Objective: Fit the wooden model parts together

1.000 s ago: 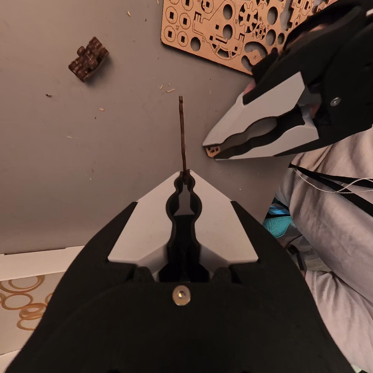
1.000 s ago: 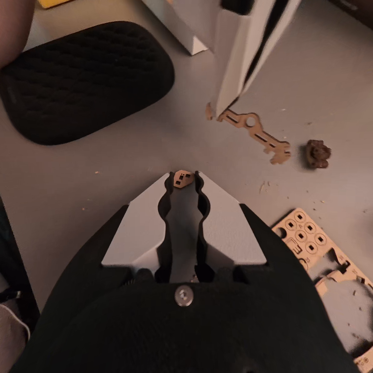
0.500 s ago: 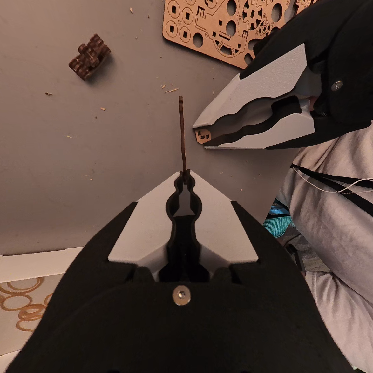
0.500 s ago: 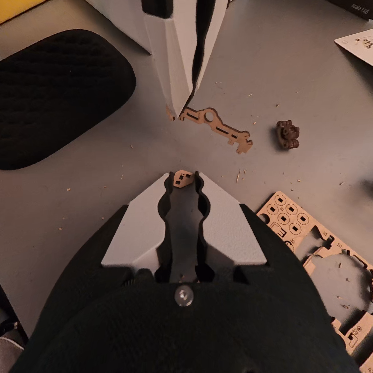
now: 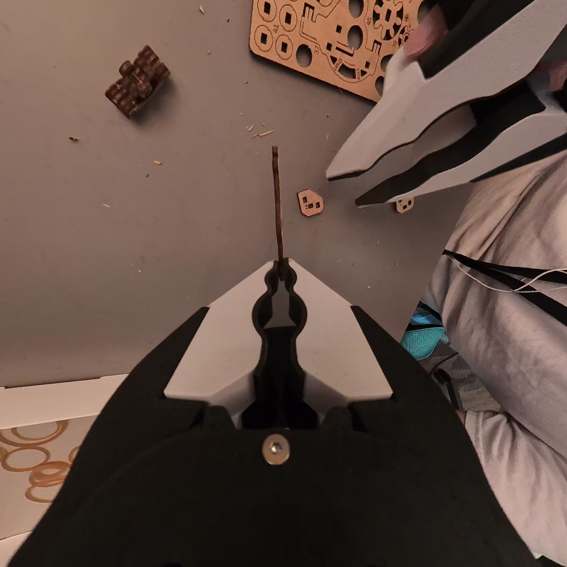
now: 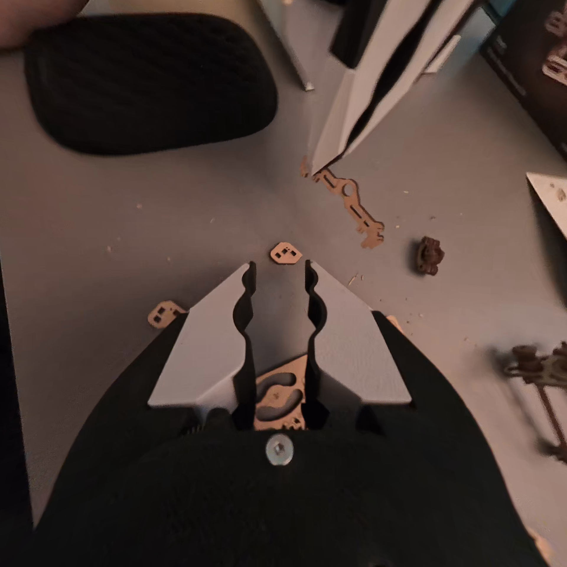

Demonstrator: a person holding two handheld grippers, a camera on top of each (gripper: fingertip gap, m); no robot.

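Observation:
My left gripper (image 5: 279,264) is shut on a long flat wooden strip (image 5: 277,202), seen edge-on in the left wrist view. In the right wrist view the strip (image 6: 352,199) shows its slots and round hole, held by the left gripper (image 6: 316,171) above the grey table. My right gripper (image 6: 279,264) is open and empty. A small pentagon-shaped wooden piece (image 6: 286,253) lies on the table just past its tips; it also shows in the left wrist view (image 5: 310,203). A second small piece (image 6: 162,313) lies left of the right gripper, also seen in the left wrist view (image 5: 404,205).
A laser-cut wooden parts sheet (image 5: 322,46) lies at the far side. A dark brown assembled gear block (image 5: 138,81) sits on the table (image 5: 153,245). A black padded cushion (image 6: 147,82) is far left, a dark wooden assembly (image 6: 540,377) at right. A person's grey sleeve (image 5: 506,306) is at right. The grippers' ends are close to 7 cm from one another. Between my right fingertips and the dark brown assembled gear block (image 5: 138,81) there is roughly 10 cm. The right camera catches it too, in the right wrist view (image 6: 428,246).
My right gripper has opened and let go of the small pentagon piece, which now lies on the table; the gripper has drawn back. My left gripper still holds the strip.

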